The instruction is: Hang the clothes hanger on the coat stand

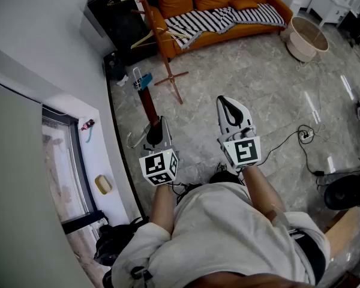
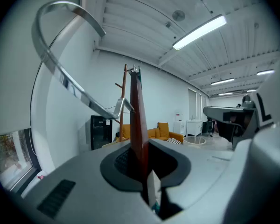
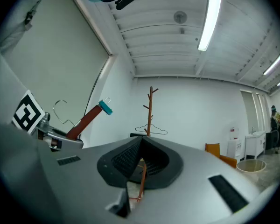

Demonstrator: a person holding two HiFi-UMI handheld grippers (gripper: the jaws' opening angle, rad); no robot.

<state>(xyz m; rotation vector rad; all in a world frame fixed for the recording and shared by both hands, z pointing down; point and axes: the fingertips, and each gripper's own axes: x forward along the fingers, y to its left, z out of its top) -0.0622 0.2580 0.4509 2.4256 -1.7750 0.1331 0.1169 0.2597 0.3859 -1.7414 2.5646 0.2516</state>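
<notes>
From the head view, you stand well apart from the coat stand (image 1: 163, 41). The clothes hanger (image 1: 147, 104) is in your left gripper (image 1: 155, 132), and your right gripper (image 1: 229, 108) beside it carries nothing. Count one stand, one hanger in hand, one other hanger (image 1: 145, 39) already on a peg, and two grippers. One cable (image 1: 288, 138) trails over the floor on your right, so if you drift that way as you walk in, it could snag a foot.

Through the left gripper view, the jaws are clamped on the hanger's red-brown bar (image 2: 138, 120), nearly together. Its single metal hook (image 2: 56, 62) arcs up and to the left, with the stand (image 2: 124, 92) far behind. The bar juts ahead of the hook, so its tip is likely to reach the stand first and nudge it. A thin bar in a narrow grip may also twist if the hook bumps a peg.

Through the right gripper view, the jaws are closed together with nothing between them. You see one stand (image 3: 150, 107) and the one hung hanger (image 3: 151, 130). At the left is your held hanger (image 3: 84, 120) with one teal clip (image 3: 105, 107) at its end. If you aim for the occupied peg, you could knock the hung hanger off, so a free peg looks safer.
</notes>
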